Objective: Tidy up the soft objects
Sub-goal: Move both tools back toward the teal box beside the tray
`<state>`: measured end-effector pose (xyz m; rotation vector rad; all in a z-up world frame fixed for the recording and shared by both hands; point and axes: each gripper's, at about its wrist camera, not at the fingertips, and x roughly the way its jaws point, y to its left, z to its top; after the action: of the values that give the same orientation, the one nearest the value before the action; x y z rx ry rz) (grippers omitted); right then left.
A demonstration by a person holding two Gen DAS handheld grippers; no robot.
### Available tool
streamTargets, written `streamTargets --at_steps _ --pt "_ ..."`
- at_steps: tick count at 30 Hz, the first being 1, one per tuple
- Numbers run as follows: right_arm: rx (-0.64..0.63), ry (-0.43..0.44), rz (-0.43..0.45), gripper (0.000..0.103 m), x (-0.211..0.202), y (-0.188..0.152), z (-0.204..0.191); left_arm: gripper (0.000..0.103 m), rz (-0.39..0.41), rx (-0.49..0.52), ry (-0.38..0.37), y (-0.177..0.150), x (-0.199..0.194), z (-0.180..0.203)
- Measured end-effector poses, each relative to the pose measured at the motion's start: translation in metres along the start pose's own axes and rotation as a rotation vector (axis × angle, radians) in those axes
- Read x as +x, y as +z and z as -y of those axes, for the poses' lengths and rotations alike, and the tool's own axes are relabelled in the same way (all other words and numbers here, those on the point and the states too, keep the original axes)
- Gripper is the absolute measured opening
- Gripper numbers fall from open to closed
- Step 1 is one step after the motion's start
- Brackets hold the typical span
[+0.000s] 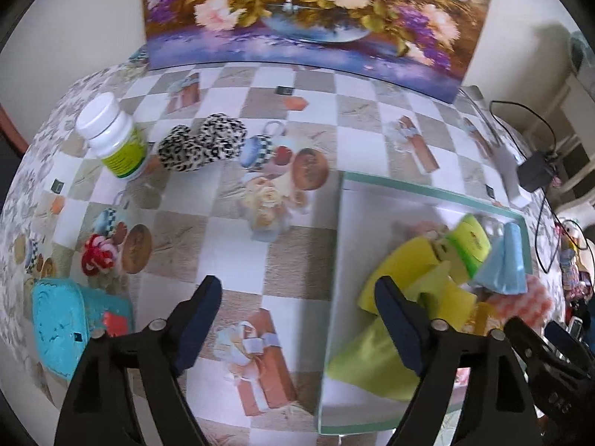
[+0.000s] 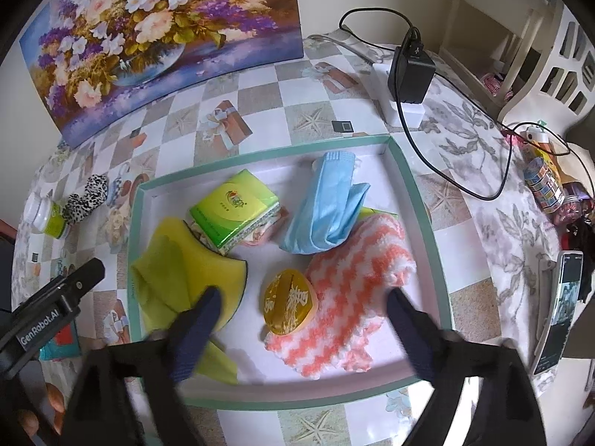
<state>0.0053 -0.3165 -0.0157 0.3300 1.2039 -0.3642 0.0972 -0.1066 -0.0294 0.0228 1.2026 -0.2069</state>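
We hold both grippers wide apart and empty: our right gripper (image 2: 301,304) hangs over the tray (image 2: 405,171), where the sponge (image 2: 200,256), tissue pack (image 2: 234,208) and towel (image 2: 357,267) lie gathered. Our left gripper (image 1: 297,308) straddles the tray's left edge (nothing between its fingers). The leopard scrunchie (image 1: 202,143) sits near the table's (image 1: 230,238) far left edge, probably next.

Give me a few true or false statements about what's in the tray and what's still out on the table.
1. The leopard-print scrunchie lies inside the tray. False: it lies on the tablecloth beside the white pill bottle.
2. The blue face mask is in the tray. True.
3. The right claw is shut on the orange and white cloth. False: it is open, gripping nothing.
4. The green tissue pack rests partly on the yellow sponge. True.
5. The left claw is open. True.
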Motion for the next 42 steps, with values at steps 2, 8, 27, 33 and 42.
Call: streamTargets --at_steps 2,8,27,33,42 --pt "-0.001 -0.013 0.004 0.102 0.000 0.000 0.000 0.096 0.022 -0.011 0.012 0.001 -0.001 -0.003" --pt "0.024 -0.012 0.026 0.103 -0.006 0.002 0.006 0.103 0.033 -0.031 0.024 0.004 0.000 -0.015" --pt "-0.064 0.111 0.079 0.103 -0.029 0.005 -0.052 0.103 0.096 -0.026 0.049 0.023 -0.053 -0.081" --pt "-0.124 0.126 0.069 0.103 -0.029 0.001 -0.087 0.103 0.111 -0.112 0.090 0.021 -0.066 -0.129" --pt "-0.210 0.165 0.049 0.103 -0.023 -0.004 -0.138 0.103 0.108 -0.195 0.078 0.020 -0.072 -0.178"
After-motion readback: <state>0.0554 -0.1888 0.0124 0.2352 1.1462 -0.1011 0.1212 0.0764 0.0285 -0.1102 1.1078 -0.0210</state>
